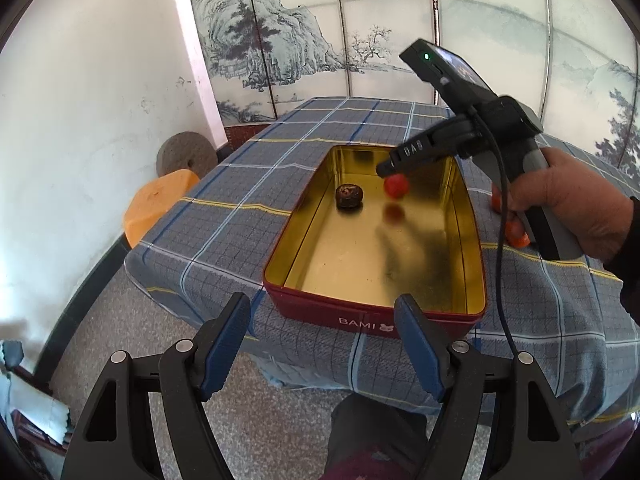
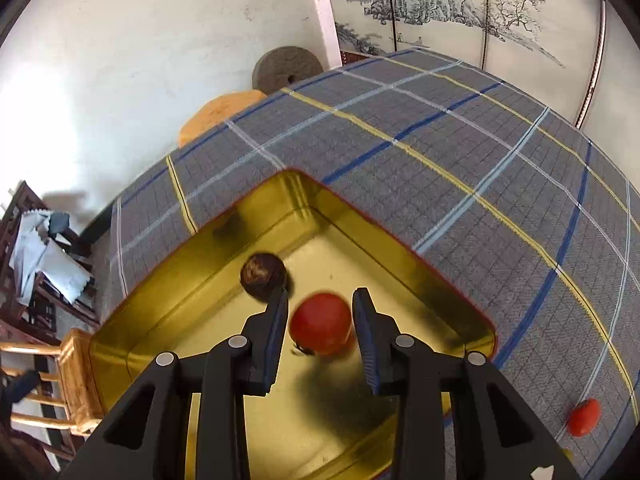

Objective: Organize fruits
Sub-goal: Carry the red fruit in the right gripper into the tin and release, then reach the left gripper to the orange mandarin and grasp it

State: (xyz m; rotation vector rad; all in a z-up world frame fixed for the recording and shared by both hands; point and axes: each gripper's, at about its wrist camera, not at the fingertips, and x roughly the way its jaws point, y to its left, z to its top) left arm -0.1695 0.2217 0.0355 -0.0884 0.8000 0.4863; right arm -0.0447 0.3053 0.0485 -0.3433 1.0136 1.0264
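A red tin with a gold inside [image 1: 360,320] [image 2: 160,280] sits on the plaid cloth. A dark brown fruit [image 1: 349,197] [image 2: 262,274] lies in it near the far end. A red fruit [image 1: 396,185] [image 2: 320,322], slightly blurred, is in the air above the tin floor, just below my right gripper [image 1: 386,170] [image 2: 320,312]. The right jaws stand open, with the fruit between them and gaps on both sides. My left gripper [image 1: 320,332] is open and empty in front of the tin's near wall. Another red fruit [image 2: 584,416] lies on the cloth to the right.
Orange-red fruits [image 1: 516,236] lie on the cloth behind the right hand. An orange stool [image 1: 156,204] and a round stone disc [image 1: 186,154] stand left of the table. A painted screen [image 1: 360,20] stands behind. A wooden chair [image 2: 60,360] is at left.
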